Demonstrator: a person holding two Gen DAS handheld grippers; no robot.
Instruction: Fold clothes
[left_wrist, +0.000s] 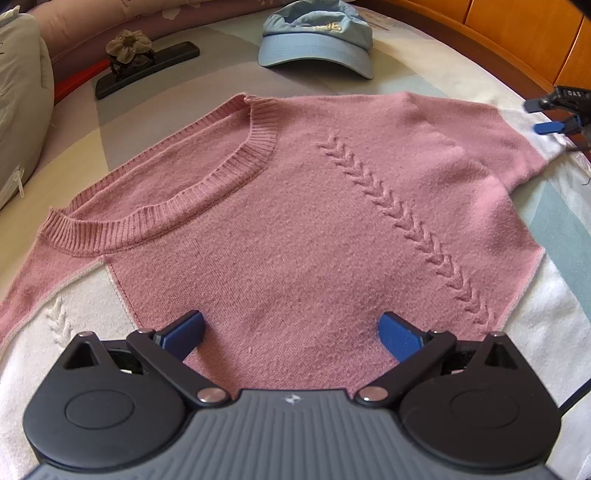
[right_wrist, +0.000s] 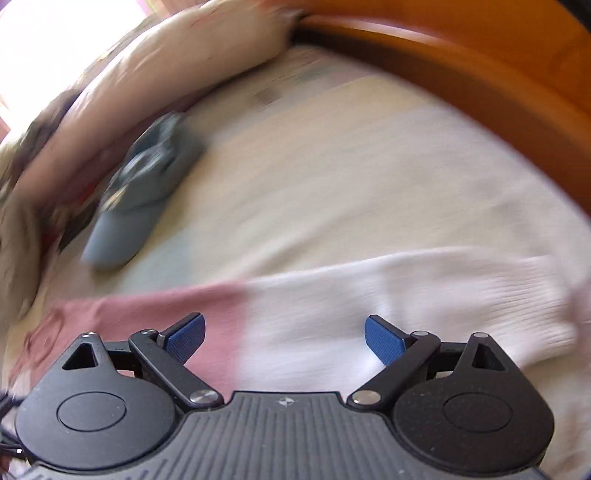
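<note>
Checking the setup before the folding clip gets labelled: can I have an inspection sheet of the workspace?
Surface: bed sheet with pale colour blocks, lying smooth.
Job's things: pink and white sweater lying flat, neckline to the left; its sleeve stretches out below the right hand-held gripper.
Clutter: blue cap, black bar with a fabric flower on it.
Grippers: left hand-held gripper open over the sweater body; right hand-held gripper open over the sleeve; neither grips cloth.
Cables: dark cable at the right edge.
Surroundings: pillows, wooden bed frame; right view blurred.
</note>
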